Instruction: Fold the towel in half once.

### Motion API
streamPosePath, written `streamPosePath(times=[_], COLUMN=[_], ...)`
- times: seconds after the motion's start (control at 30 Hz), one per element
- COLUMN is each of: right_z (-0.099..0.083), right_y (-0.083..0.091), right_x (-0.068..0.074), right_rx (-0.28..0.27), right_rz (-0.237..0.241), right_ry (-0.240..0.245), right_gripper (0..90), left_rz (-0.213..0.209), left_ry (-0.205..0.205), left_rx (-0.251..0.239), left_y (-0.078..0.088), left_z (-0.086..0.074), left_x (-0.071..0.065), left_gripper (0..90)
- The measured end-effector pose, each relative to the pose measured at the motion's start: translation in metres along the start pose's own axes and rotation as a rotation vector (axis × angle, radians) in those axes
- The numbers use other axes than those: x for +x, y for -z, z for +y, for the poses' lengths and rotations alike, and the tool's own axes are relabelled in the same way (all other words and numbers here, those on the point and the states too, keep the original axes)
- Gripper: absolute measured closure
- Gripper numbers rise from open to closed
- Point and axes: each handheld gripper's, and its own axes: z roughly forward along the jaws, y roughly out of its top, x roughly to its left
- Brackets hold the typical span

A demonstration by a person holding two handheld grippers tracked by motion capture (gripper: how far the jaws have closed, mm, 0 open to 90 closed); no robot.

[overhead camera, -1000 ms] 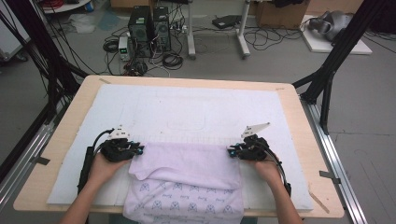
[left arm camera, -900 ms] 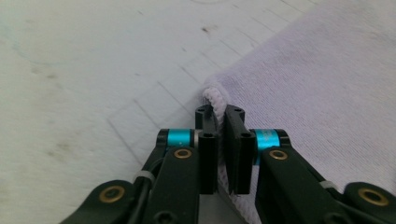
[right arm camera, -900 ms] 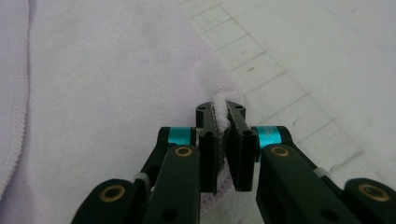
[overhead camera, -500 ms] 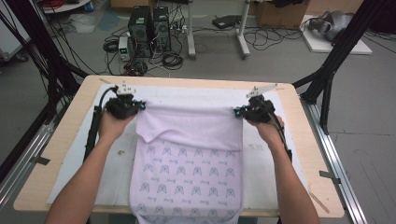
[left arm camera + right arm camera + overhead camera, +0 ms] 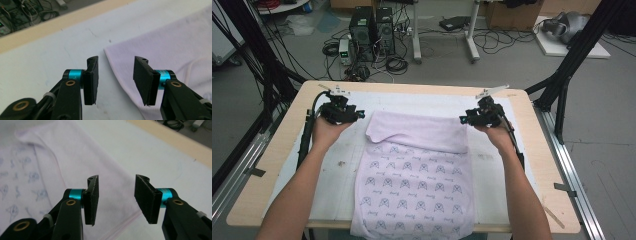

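- The pale lilac towel (image 5: 414,180) lies flat on the white mat (image 5: 337,160) that covers the wooden tabletop (image 5: 532,165). Its far edge is folded back over itself in a plain band, and its near end hangs over the tabletop's front edge, cut off by the bottom of the high view.
- The towel's printed face carries rows of small dark blue motifs. They are too small and soft to make out, and no writing or brand can be read on them.
- The left gripper (image 5: 354,114) is just beside the towel's far left corner. In the left gripper view its jaws have just been opening and stand apart, released, with the corner's edge (image 5: 112,60) lying on the mat beyond the gap and no pad pressing on it.
- The right gripper (image 5: 468,120) is at the far right corner. Its jaws have just been opening too and stand parted, released, above the towel's hem (image 5: 120,225), with nothing pinched.
- Both forearms are cut off at the bottom of the high view.
- The computer towers (image 5: 372,27) on the floor beyond show no legible labels.
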Motion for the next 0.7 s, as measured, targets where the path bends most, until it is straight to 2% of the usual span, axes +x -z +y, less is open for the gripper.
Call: streamPosePath(times=[0.03,0.1,0.13,0.17,0.23,0.3,0.4,0.6,0.7], right_z=[-0.006,-0.016,-0.02,-0.023,-0.029,-0.033,-0.038,-0.047,-0.05], right_y=[-0.002,-0.006,-0.008,-0.01,-0.013,-0.017,-0.021,-0.023,-0.023], right_x=[0.002,0.007,0.01,0.013,0.02,0.026,0.031,0.036,0.037], right_rx=[-0.005,-0.002,0.006,0.018,0.018,0.022,0.039,0.044,0.049], right_rz=[0.014,0.029,0.038,0.045,0.07,0.083,0.085,0.079,0.073], right_ry=[-0.009,-0.014,-0.011,0.0,0.003,0.011,0.019,0.024,0.024], right_gripper=[53.7,53.5,53.3,52.9,52.7,52.5,52.1,51.6,51.6], left_rz=[-0.024,-0.058,-0.086,-0.117,-0.13,-0.158,-0.177,-0.213,-0.199], left_ry=[0.008,0.005,0.008,-0.017,-0.038,-0.046,-0.067,-0.069,-0.093], left_rx=[-0.017,-0.021,-0.018,0.01,-0.009,-0.005,0.013,0.027,0.056], left_y=[0.0,0.0,0.0,0.0,0.001,0.001,-0.001,-0.009,-0.015], left_z=[-0.006,-0.014,-0.017,-0.019,-0.023,-0.026,-0.034,-0.043,-0.044], left_x=[-0.002,-0.008,-0.011,-0.016,-0.025,-0.032,-0.038,-0.044,-0.048], left_gripper=[54.7,54.5,54.0,52.9,51.6,51.6,51.2,49.9,48.9])
